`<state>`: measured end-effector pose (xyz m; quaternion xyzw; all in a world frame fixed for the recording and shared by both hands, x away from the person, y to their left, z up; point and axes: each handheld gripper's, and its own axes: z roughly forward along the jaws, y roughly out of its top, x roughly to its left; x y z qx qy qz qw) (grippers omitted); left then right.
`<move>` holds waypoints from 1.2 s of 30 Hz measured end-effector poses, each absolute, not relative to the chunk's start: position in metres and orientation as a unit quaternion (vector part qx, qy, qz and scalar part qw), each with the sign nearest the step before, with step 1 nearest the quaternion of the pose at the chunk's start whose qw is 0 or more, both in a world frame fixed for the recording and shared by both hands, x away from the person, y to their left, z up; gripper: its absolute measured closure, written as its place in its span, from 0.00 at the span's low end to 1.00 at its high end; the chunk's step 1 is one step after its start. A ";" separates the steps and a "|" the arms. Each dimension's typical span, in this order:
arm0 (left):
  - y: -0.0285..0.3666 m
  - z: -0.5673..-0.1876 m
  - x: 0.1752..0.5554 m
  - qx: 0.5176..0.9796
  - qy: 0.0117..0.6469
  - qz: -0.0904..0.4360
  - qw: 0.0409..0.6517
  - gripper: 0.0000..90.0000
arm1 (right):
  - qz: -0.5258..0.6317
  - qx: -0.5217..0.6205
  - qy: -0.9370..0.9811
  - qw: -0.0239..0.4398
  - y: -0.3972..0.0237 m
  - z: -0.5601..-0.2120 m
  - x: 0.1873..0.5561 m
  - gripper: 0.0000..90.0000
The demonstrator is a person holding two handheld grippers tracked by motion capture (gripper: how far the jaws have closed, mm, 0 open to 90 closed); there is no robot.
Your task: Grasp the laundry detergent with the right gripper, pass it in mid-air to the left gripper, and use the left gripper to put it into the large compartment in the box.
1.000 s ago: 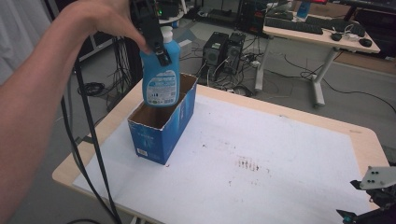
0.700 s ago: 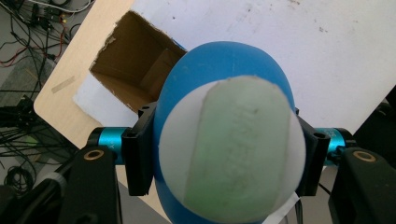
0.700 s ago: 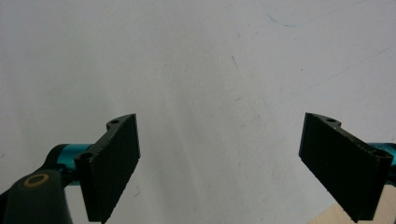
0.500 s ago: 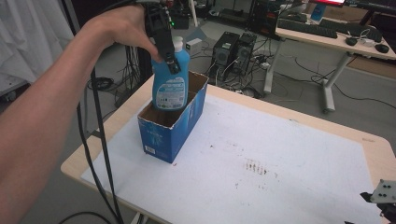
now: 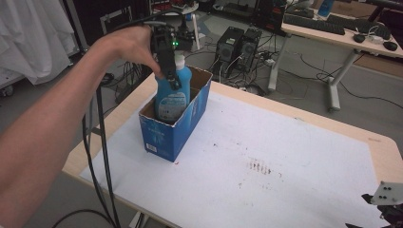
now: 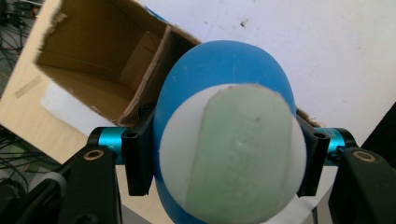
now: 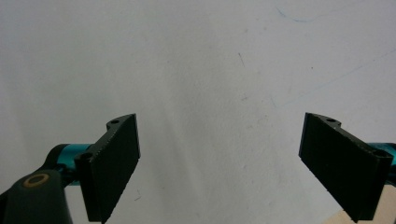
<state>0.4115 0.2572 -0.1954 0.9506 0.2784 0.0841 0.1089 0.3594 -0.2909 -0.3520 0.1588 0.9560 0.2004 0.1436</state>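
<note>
Left tool (image 5: 172, 80) clamps blue bottle (image 5: 172, 97) (upright) inside box (image 5: 166, 137).

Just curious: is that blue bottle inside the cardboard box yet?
Partly in. The blue bottle stands upright with its base below the box rim, its top above, gripped by the left gripper.

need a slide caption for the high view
Left gripper lowers a blue bottle into an open blue cardboard box on the white-covered table.

left gripper (image 5: 167, 66): black body, green light lit, black cables trailing
right gripper (image 7: 219, 163): black ribbed jaws, teal rods, brass-ringed screws; grey plate with dark screw dots
arm: bare, no sleeve
</note>
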 end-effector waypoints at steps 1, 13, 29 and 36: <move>0.258 -0.200 0.412 0.951 0.278 0.081 0.108 0.42 | 0.200 0.158 0.956 0.143 -0.291 -0.353 0.359 0.13; 0.259 -0.242 0.417 0.964 0.239 0.066 0.090 0.42 | 0.189 0.158 0.959 0.141 -0.288 -0.359 0.358 0.13; 0.255 -0.266 0.419 0.975 0.201 0.062 0.066 0.42 | 0.188 0.156 0.959 0.143 -0.287 -0.363 0.358 0.13; 0.255 -0.275 0.421 0.976 0.201 0.057 0.061 0.42 | 0.185 0.159 0.959 0.142 -0.289 -0.364 0.357 0.13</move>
